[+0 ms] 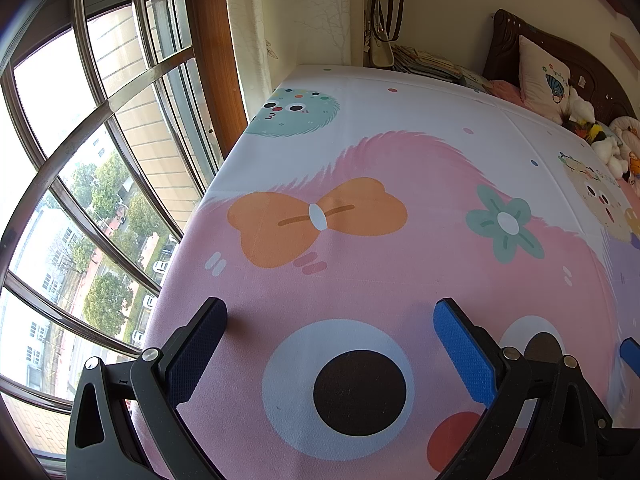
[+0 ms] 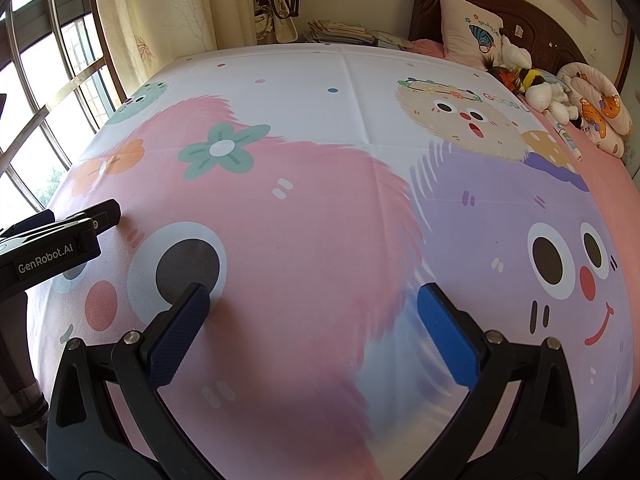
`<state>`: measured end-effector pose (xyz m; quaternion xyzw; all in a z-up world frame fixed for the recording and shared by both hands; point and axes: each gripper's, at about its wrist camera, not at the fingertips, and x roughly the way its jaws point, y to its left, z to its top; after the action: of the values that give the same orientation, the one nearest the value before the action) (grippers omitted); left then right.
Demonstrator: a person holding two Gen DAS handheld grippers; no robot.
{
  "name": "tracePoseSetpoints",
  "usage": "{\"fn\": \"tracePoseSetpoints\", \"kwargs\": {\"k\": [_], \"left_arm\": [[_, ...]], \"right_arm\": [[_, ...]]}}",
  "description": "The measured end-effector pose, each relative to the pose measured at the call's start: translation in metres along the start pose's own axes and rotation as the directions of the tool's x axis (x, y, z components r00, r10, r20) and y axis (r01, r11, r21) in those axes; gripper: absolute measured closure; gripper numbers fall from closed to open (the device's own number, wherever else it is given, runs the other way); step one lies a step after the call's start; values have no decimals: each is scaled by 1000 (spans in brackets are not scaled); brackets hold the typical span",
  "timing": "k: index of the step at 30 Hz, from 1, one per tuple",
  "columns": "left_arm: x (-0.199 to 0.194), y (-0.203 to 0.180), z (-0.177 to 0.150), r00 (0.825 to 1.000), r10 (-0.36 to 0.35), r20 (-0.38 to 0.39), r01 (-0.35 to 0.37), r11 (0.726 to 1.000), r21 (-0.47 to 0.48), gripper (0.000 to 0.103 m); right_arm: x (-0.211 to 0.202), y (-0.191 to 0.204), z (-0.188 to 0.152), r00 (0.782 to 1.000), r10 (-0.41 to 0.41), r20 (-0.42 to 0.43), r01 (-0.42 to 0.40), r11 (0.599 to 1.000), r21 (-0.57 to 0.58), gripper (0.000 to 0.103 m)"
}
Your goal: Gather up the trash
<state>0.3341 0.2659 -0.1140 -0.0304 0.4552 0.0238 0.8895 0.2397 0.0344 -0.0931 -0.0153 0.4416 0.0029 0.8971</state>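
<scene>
Left wrist view: left tool (image 1: 330, 314) low in the frame, its two blue-padded fingers (image 1: 464, 354) spread wide, nothing between them. It sits over the bed (image 1: 400, 280), above a large printed cartoon eye on the pink part of the cover. An orange bow print and a green flower print lie mid-frame. Window (image 1: 80, 160) with metal bars fills the left side; trees and buildings outside. Wooden frame and pale curtain (image 1: 280, 20) at top centre. A bag (image 1: 380, 36) hangs in the upper middle, beside a stack of books (image 1: 432, 64). Upper right: dark headboard (image 1: 560, 56), a pillow (image 1: 540, 76), soft toys (image 1: 600, 140).

Right wrist view: right tool (image 2: 312, 300) at the bottom of the frame, fingers wide apart, gripping nothing, over the boundary of the pink and purple prints. The left tool enters from the left edge, labelled "GenRobot.AI"; from this angle I cannot tell its opening. Soft toys and a rolled quilt (image 2: 600, 116) in the upper right, near the pillow. A marker pen (image 2: 568, 140) lies on the bed cover just below the toys, right side of frame.

Trash: no item I can identify as trash in either view. The bed cover near both tools shows only printed pattern.
</scene>
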Motion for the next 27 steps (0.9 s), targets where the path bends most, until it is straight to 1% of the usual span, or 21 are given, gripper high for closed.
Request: {"fn": "tracePoseSetpoints", "kwargs": {"k": [27], "left_arm": [[-1, 0, 0, 1000, 0, 0, 0, 1000, 0, 1]], "right_arm": [[0, 0, -1, 1000, 0, 0, 0, 1000, 0, 0]]}}
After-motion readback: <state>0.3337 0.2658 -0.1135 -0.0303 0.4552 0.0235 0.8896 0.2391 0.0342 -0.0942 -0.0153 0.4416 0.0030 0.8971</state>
